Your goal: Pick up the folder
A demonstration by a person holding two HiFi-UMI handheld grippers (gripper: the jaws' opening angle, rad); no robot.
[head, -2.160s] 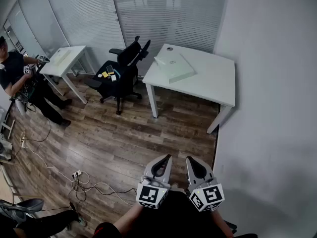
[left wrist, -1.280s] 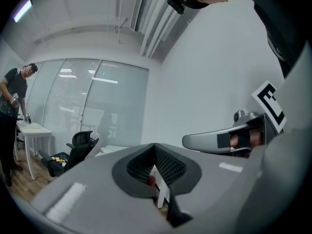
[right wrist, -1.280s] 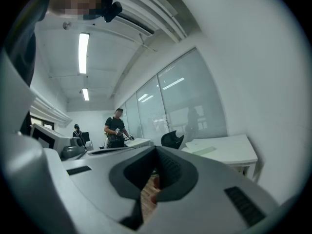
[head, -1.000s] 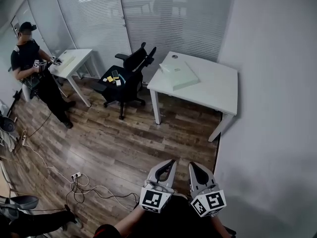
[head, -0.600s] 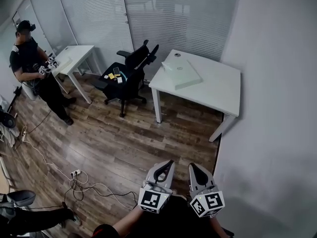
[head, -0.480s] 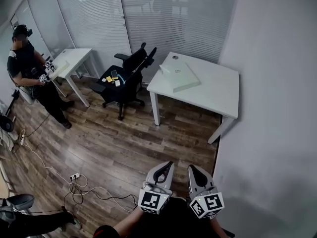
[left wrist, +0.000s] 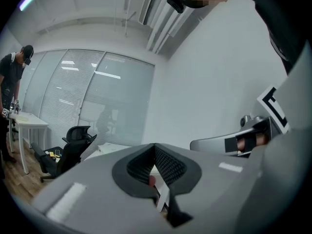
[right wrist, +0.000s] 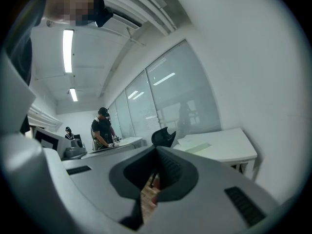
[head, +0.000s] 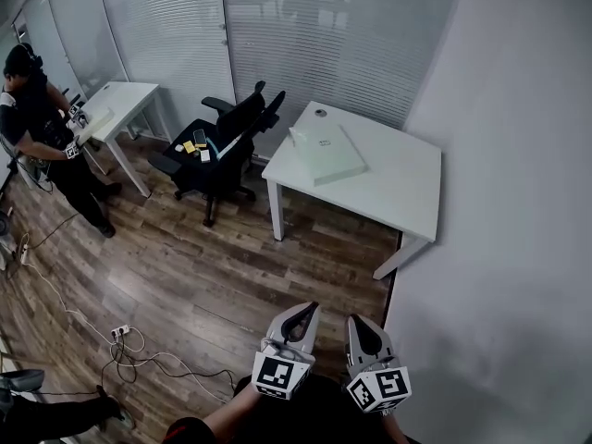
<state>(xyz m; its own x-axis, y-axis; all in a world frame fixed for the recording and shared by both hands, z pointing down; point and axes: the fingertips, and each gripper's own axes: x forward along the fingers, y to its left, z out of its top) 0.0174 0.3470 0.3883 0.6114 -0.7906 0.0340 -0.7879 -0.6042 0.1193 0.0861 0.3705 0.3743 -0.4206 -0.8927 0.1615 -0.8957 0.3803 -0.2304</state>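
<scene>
The folder (head: 327,148) is a pale, flat thing lying on the white desk (head: 388,192) against the right wall; it also shows in the right gripper view as a pale slab (right wrist: 197,148). My left gripper (head: 303,313) and right gripper (head: 358,324) are held side by side low in the head view, over the wood floor and well short of the desk. Both stand shut with nothing between their jaws. In the left gripper view the desk (left wrist: 109,147) shows far off past the closed jaws.
A black office chair (head: 227,146) with small items on its seat stands left of the desk. A person (head: 37,128) stands by a second white desk (head: 116,100) at far left. Cables and a power strip (head: 120,333) lie on the floor. A white wall (head: 518,229) runs along the right.
The view has shifted: desk and chair now sit slightly left and lower in the head view. Both grippers stay shut, side by side, and have drifted a little toward the desk.
</scene>
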